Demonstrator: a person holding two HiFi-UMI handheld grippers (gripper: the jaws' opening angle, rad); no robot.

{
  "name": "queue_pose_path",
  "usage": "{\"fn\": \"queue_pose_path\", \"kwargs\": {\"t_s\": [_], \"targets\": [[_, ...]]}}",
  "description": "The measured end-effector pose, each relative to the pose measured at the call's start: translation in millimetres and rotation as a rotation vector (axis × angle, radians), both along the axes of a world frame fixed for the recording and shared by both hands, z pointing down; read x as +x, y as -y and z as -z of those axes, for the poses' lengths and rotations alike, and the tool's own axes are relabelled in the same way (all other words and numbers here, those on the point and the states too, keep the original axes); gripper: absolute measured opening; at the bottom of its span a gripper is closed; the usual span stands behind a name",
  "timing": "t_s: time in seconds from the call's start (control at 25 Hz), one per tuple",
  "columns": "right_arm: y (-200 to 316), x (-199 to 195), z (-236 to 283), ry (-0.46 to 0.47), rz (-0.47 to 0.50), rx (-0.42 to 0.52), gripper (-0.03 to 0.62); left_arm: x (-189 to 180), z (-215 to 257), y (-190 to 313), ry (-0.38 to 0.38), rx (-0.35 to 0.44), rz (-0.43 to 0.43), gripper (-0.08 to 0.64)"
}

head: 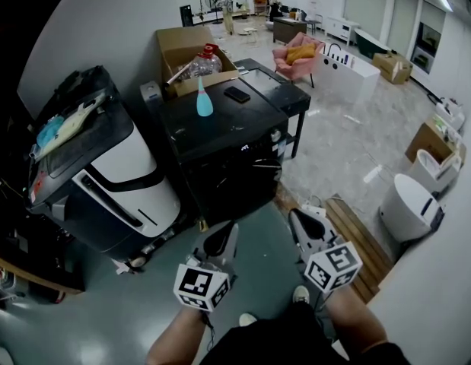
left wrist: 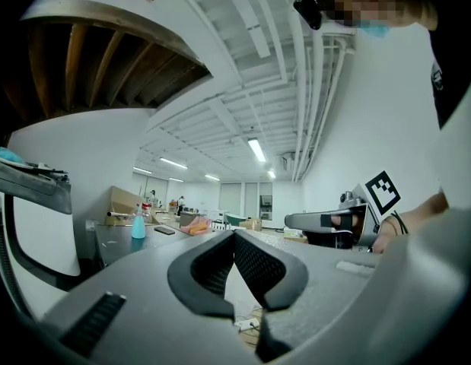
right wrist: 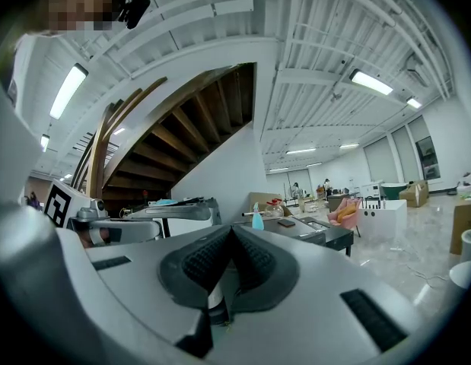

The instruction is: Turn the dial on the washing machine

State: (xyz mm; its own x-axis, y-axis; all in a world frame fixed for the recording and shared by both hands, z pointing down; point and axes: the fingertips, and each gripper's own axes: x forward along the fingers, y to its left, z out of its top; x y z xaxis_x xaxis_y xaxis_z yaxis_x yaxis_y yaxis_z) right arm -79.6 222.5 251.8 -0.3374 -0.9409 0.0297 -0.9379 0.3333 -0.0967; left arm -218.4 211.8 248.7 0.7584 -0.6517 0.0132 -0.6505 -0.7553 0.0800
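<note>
The black, box-shaped washing machine (head: 227,166) stands ahead of me on the floor, its front facing me. I cannot make out its dial from here. Both grippers are held low in front of me, pointing level toward the machine and well short of it. My left gripper (head: 223,233) is shut with nothing between its jaws; in the left gripper view its pads (left wrist: 254,261) meet at the tip. My right gripper (head: 299,217) is also shut and empty. Each gripper shows in the other's view: the right gripper (left wrist: 326,220) and the left gripper (right wrist: 121,230).
A blue spray bottle (head: 204,99) and a phone (head: 237,94) sit on the machine's top. A large white-and-black machine (head: 113,177) stands to the left. Behind is a cardboard box (head: 191,52). A wooden pallet (head: 358,238) and a white round tub (head: 408,204) lie to the right.
</note>
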Motion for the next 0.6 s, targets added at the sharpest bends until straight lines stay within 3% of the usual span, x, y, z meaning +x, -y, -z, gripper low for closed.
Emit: {"fn": "queue_pose_path", "kwargs": {"t_s": [0.16, 0.28, 0.4, 0.6], "targets": [[15, 1, -1, 0.017, 0.016, 0.007, 0.021, -2, -1, 12, 0.006, 0.005, 0.017, 0.0], [29, 3, -2, 0.029, 0.026, 0.021, 0.074, -3, -2, 25, 0.013, 0.013, 0.044, 0.005], [45, 11, -6, 0.027, 0.035, 0.029, 0.153, 2, -7, 39, 0.025, 0.009, 0.065, 0.123], [81, 32, -10, 0.021, 0.071, 0.022, 0.189, 24, -9, 70, 0.036, 0.008, 0.101, 0.182]]}}
